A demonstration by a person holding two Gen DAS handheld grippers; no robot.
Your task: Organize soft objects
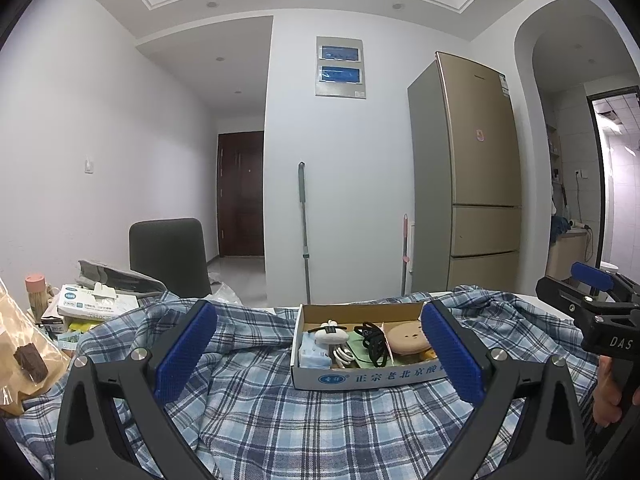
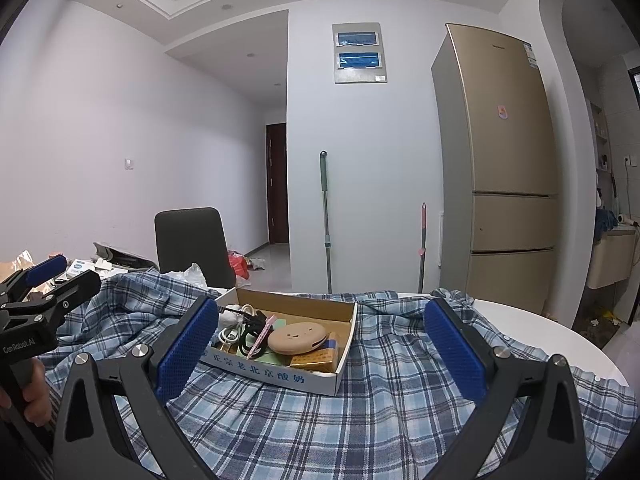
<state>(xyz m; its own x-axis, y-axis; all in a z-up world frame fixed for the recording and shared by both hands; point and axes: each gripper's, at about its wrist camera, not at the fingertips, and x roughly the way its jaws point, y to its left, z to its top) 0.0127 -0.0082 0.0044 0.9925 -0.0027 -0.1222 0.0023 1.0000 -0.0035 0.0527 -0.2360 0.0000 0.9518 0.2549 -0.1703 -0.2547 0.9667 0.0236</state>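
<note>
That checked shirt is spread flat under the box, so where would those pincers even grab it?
Probably at a raised fold in the plaid shirt near the left gripper, coming from above, clear of the cardboard box resting on it. Flat cloth offers the open jaws nothing; a ridge does.

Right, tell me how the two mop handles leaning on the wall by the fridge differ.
The green-topped handle is taller, its tip well above the pink-topped handle. The green-topped handle stands left, nearer the doorway; the pink-topped handle stands right beside the fridge. The grip colours differ: green against pink. Both are slim metal poles leaning near-upright on the white wall, lower ends hidden behind the plaid shirt.
</note>
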